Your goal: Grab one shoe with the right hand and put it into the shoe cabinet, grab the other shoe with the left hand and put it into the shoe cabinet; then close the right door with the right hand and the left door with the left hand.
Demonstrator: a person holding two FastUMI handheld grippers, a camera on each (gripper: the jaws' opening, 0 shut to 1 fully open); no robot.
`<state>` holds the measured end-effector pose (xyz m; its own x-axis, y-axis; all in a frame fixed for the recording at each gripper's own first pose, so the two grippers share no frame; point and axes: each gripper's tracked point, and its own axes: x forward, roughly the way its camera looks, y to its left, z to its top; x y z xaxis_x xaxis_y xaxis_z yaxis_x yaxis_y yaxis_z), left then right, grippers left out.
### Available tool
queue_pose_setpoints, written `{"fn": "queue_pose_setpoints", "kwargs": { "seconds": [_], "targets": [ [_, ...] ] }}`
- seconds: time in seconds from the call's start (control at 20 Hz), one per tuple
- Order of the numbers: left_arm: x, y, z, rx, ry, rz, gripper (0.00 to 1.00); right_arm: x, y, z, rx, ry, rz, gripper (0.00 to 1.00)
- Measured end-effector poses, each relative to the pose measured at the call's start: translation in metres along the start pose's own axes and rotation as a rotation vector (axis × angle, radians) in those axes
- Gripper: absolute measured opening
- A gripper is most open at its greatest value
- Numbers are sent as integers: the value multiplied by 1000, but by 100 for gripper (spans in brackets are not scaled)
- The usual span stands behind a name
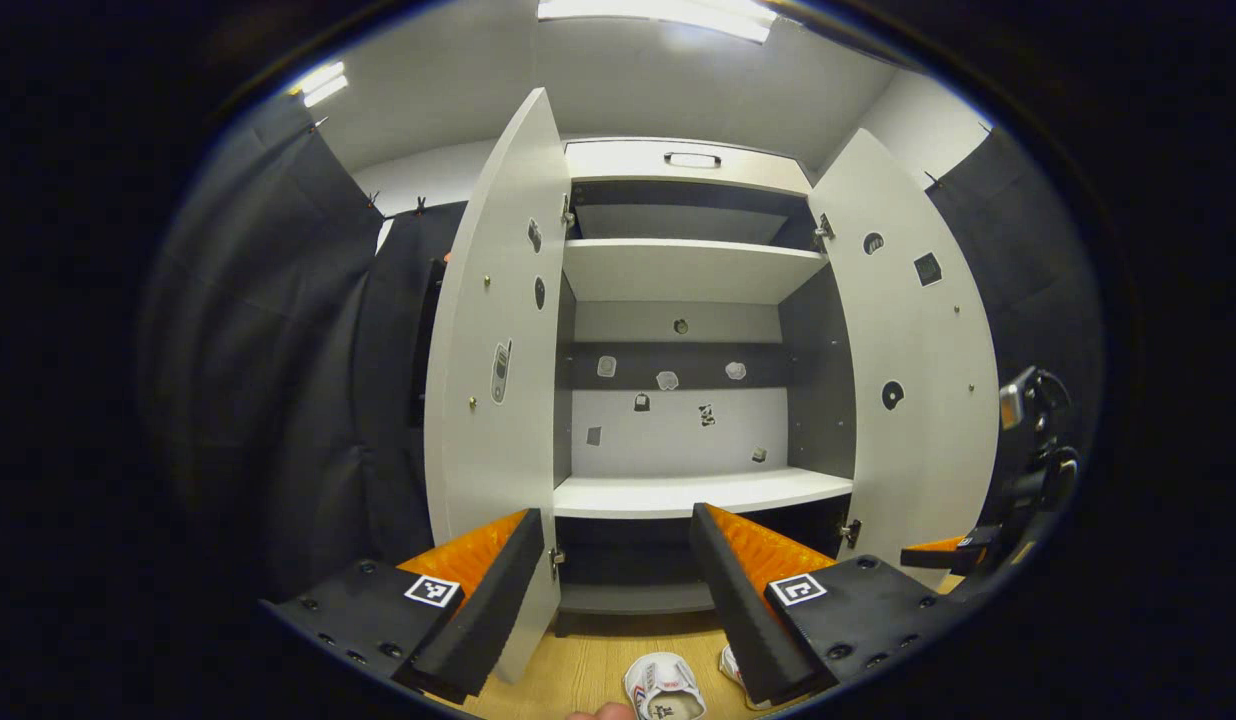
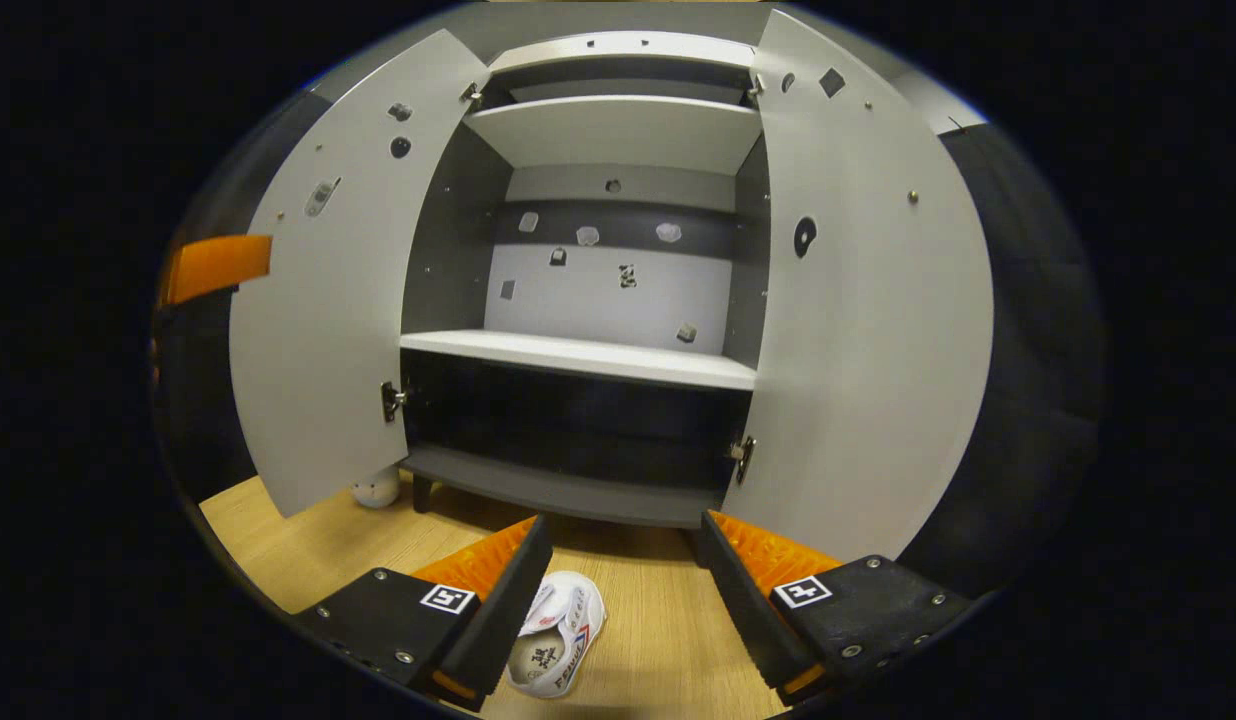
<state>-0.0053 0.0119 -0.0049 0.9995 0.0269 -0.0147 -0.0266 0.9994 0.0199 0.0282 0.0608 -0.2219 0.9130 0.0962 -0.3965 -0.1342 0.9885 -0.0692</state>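
Observation:
The white shoe cabinet (image 1: 678,490) stands ahead with both doors open, the left door (image 1: 493,400) and right door (image 1: 908,370) swung outward, and its shelves are bare. My left gripper (image 1: 618,565) is open in front of the lower shelf, with nothing between its fingers. Below it on the wooden floor lies a white shoe (image 1: 664,688), and a second shoe (image 1: 730,664) is partly hidden behind my finger. My right gripper (image 2: 626,565) is open, low over the floor. A white shoe (image 2: 560,632) lies just beyond its left finger, untouched. The right gripper (image 1: 1023,480) also shows beside the right door.
Black cloth walls close in on both sides. The cabinet's bottom shelf (image 2: 568,495) sits just above the wooden floor (image 2: 308,550). A small white round object (image 2: 376,490) lies under the left door. The left gripper's finger (image 2: 218,265) pokes in past the left door's edge.

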Motion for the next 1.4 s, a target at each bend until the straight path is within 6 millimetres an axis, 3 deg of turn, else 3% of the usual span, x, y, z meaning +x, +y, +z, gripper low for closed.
{"fn": "queue_pose_setpoints", "kwargs": {
  "seconds": [0.3, 0.5, 0.65, 0.95, 1.15, 1.25, 1.3, 1.4],
  "targets": [
    [-1, 5, -9, -14, 24, 12, 96, 25, 20, -117, -35, 243, 45, 93],
    [-1, 12, -12, -18, 32, 29, 96, 35, 23, -161, -75, 336, 53, 93],
    [-3, 15, -16, -23, 40, 35, 96, 50, 21, -184, -112, 378, 45, 92],
    [-4, 16, -19, -18, 49, 38, 96, 88, 20, -197, -80, 387, 58, 88],
    [-4, 13, -22, -13, 61, 35, 96, 100, 28, -208, -22, 411, 87, 76],
    [-4, 11, -24, -6, 67, 33, 96, 103, 36, -209, -8, 401, 104, 61],
    [-3, 10, -24, -3, 68, 32, 96, 104, 34, -210, -17, 393, 94, 47],
    [-4, 6, -23, -2, 65, 26, 94, 106, 26, -208, -17, 376, 51, 37]
  ]
}}
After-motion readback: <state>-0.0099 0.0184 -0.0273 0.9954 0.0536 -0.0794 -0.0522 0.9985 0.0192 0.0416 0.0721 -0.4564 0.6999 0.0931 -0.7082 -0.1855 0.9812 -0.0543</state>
